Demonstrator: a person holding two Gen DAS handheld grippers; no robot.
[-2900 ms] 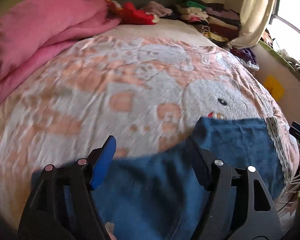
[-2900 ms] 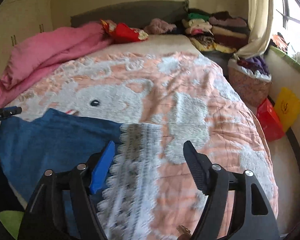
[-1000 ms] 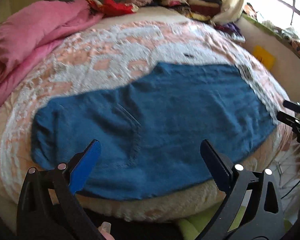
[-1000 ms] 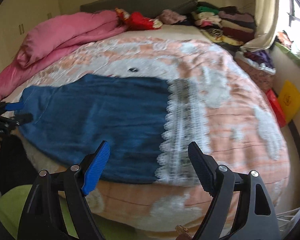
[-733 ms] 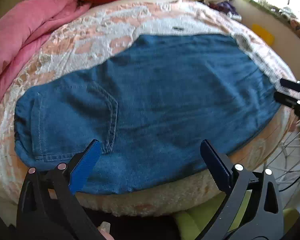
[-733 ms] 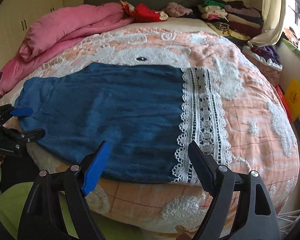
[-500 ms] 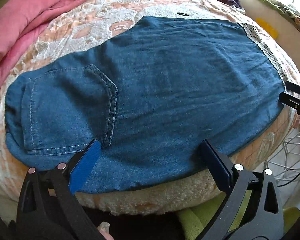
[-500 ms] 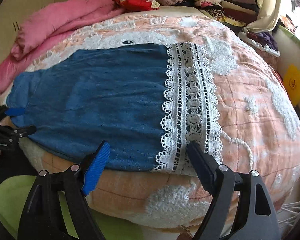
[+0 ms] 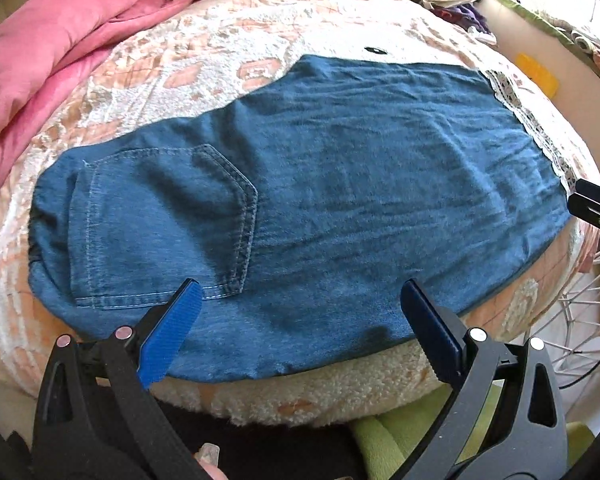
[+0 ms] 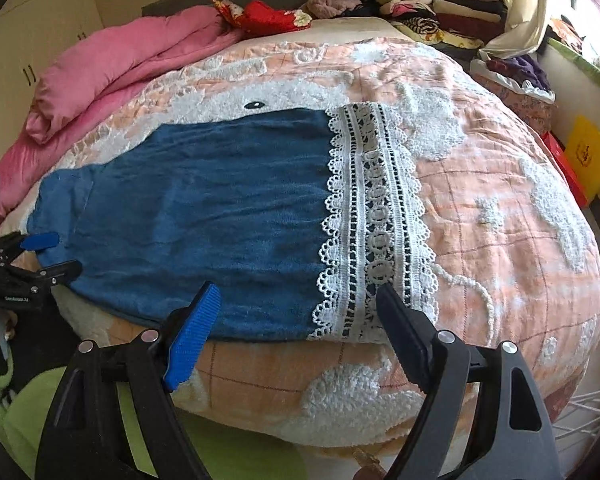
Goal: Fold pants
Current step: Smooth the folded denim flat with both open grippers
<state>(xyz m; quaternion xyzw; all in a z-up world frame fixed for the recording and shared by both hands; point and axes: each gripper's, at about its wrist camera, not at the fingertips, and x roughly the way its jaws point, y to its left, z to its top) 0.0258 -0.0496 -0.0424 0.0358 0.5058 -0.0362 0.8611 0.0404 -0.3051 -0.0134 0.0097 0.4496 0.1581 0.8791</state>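
The pants (image 9: 340, 208) lie flat across the near part of the bed (image 9: 228, 52), a single blue denim layer spread left to right over the peach and white quilt (image 10: 500, 200); the waist end sits at the left of the left wrist view, a stitched back pocket (image 9: 160, 224) facing up, and the leg runs rightward to a broad band of white lace (image 10: 376, 220) at the hem; the near edge of the denim follows the bed's front edge, just above the fluffy white border. The left claw (image 9: 300, 304) stands wide, its blue pad and dark pad well apart over the near edge of the pants below the pocket, nothing pinched between them; the right claw (image 10: 298, 312) is also wide, empty, poised over the near edge where denim meets lace, its dark finger just over the lace. Each claw shows at the margin of the other's view, the right one beside the hem, the left one beside the waist. A pink blanket (image 10: 120, 68) is heaped along the far left of the bed; folded clothes (image 10: 440, 4) are stacked at the headboard corner; a red garment (image 10: 268, 16) lies beside them.
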